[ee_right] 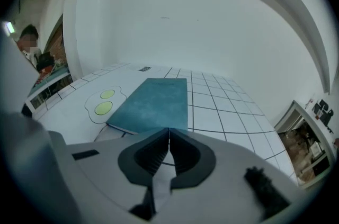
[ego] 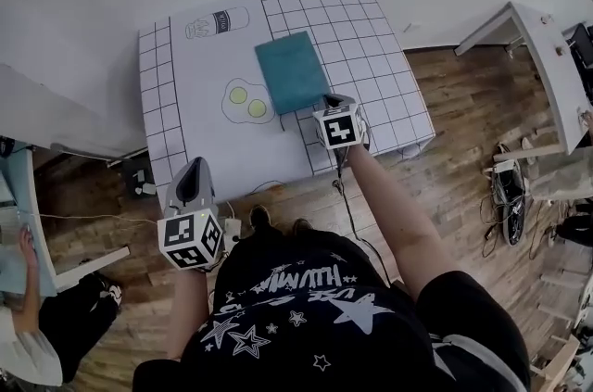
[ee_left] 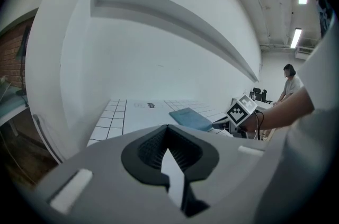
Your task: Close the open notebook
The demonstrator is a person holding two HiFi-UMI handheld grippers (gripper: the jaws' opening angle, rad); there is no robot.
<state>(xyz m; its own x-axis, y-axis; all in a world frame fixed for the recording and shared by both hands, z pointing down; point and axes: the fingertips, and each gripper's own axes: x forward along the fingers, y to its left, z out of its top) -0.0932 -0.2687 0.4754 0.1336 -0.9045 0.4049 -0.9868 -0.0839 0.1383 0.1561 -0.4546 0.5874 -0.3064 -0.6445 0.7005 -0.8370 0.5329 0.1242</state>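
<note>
Lying closed mid-frame: teal notebook [ego: 292,70]. R gripper [ego: 327,99] jaws pressed together by its lower-right corner; L gripper [ego: 193,174] same, lower left.

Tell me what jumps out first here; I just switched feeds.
The teal notebook lies closed and flat in the middle of the white gridded mat, next to a fried-egg drawing. The right gripper sits shut at the notebook's near corner. The left gripper, also shut, hangs by the mat's near-left corner.
</note>
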